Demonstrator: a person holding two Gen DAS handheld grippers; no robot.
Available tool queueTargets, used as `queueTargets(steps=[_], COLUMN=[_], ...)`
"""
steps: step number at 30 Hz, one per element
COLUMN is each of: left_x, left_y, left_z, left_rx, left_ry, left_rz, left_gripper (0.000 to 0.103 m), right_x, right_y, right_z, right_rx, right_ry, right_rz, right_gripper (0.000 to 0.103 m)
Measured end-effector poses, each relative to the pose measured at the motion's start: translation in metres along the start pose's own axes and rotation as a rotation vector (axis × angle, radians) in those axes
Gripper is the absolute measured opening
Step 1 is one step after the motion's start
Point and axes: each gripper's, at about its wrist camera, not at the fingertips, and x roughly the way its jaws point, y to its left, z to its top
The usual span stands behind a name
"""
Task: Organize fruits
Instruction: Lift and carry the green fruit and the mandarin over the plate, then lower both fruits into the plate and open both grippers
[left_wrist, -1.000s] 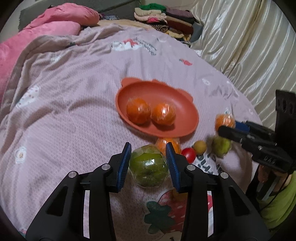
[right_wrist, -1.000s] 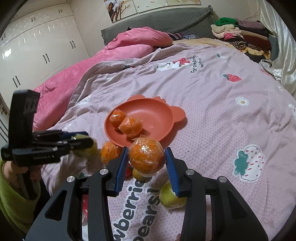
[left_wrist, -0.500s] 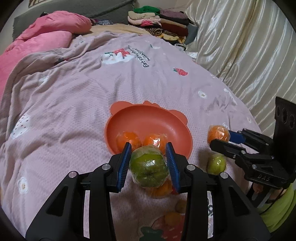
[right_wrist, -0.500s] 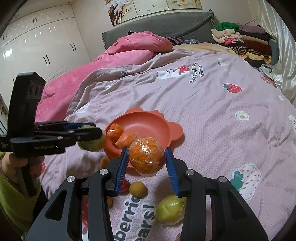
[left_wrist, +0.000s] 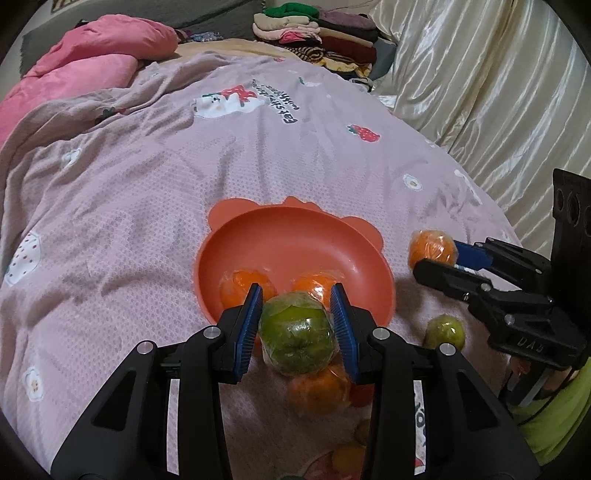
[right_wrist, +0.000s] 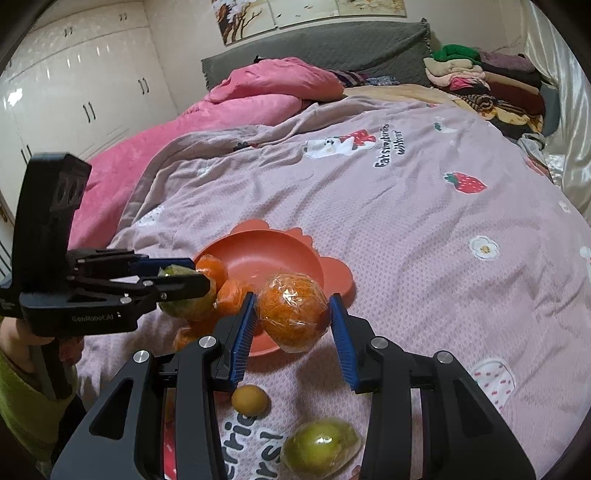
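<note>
The left gripper (left_wrist: 297, 325) has its jaws clamped on a round green fruit in clear plastic wrap (left_wrist: 296, 332), held above the near rim of a shallow coral-red plastic plate with ear-shaped tabs (left_wrist: 295, 236). The right gripper (right_wrist: 292, 317) has its jaws closed on a plastic-wrapped orange (right_wrist: 293, 310), held in the air over the plate's near edge.

Two wrapped oranges (left_wrist: 240, 288) lie inside the plate, side by side. On the pink patterned bedspread (left_wrist: 147, 184) just in front of the plate lie one more wrapped orange (left_wrist: 317, 387), one small red fruit (left_wrist: 362, 395) touching it, one small yellow-brown round fruit (right_wrist: 249, 400) and one loose green fruit (right_wrist: 319, 445). That makes four oranges and two green fruits in all. A stack of folded clothes (right_wrist: 484, 81) sits at the bed's far end.
</note>
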Motion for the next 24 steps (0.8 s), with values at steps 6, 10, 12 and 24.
queueTargets(steps=[6,10,12,24], left_x=[0.003,0.003,0.003,0.004], left_y=[0.005,0.008,0.010,0.014], left_z=[0.004,0.006,0.007,0.008], left_rx=[-0.006,-0.009,-0.012,-0.012], left_ry=[-0.011,-0.019,-0.021,-0.021], left_rz=[0.009,0.007,0.008,0.013], left_gripper=[0.026,0.026,0.026,0.026], right_x=[0.017,0.025,0.028,0.042], right_y=[0.005,0.008,0.009,0.014], right_z=[0.002,0.004,0.004,0.002], right_rx=[-0.039,-0.064,-0.073,-0.108], right_ry=[0.036,0.050,0.056,0.096], right_rz=[-0.006,-0.009,-0.009,-0.024], right_gripper=[0.038,0.038,0.038,0.039])
